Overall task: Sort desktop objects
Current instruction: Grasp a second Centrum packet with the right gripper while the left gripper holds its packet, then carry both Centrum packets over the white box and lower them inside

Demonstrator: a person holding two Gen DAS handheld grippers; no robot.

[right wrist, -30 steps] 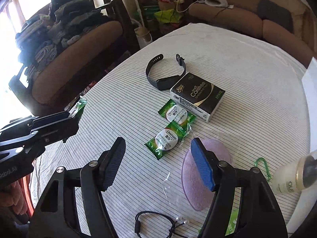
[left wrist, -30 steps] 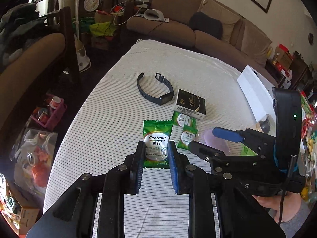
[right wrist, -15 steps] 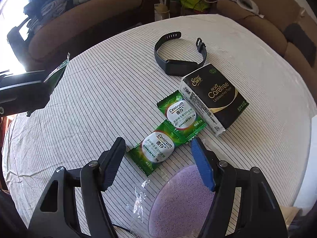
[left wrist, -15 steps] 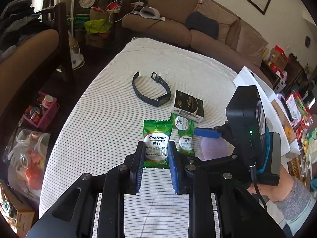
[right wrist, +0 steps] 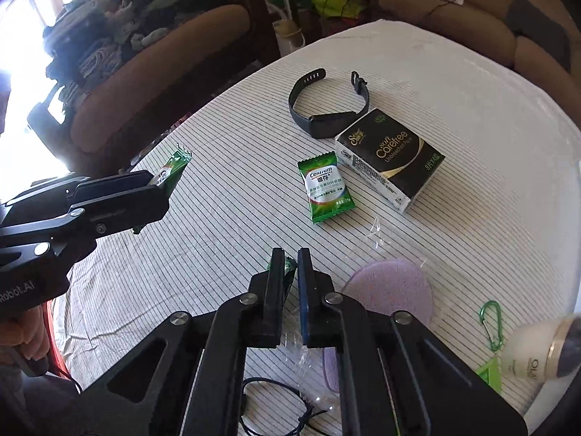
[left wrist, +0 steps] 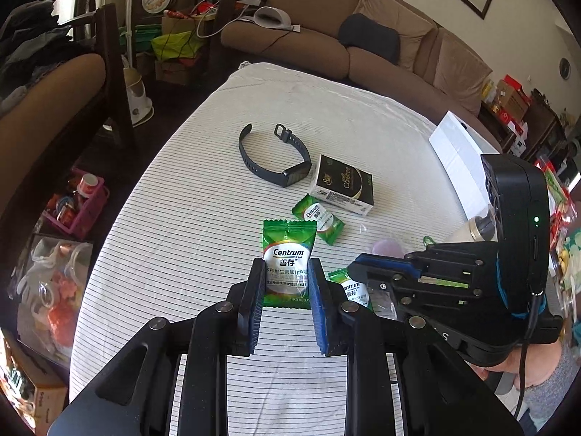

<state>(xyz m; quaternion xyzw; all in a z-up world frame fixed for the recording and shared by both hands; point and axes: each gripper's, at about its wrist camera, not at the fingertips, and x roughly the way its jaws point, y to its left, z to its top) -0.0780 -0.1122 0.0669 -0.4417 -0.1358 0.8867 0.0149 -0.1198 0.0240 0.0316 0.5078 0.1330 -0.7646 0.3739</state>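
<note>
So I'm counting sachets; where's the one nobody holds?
Right wrist view, mid-table: the loose sachet lies flat just left of the tissue pack, below the wristband.

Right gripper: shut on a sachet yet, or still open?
Shut. The right gripper pinches a green Centrum sachet between nearly closed fingers, its edge showing in the narrow gap.

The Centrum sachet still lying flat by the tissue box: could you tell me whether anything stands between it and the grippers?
Nothing visible does. The lying sachet has bare cloth in front, but the left gripper and right gripper each already grip a sachet.
</note>
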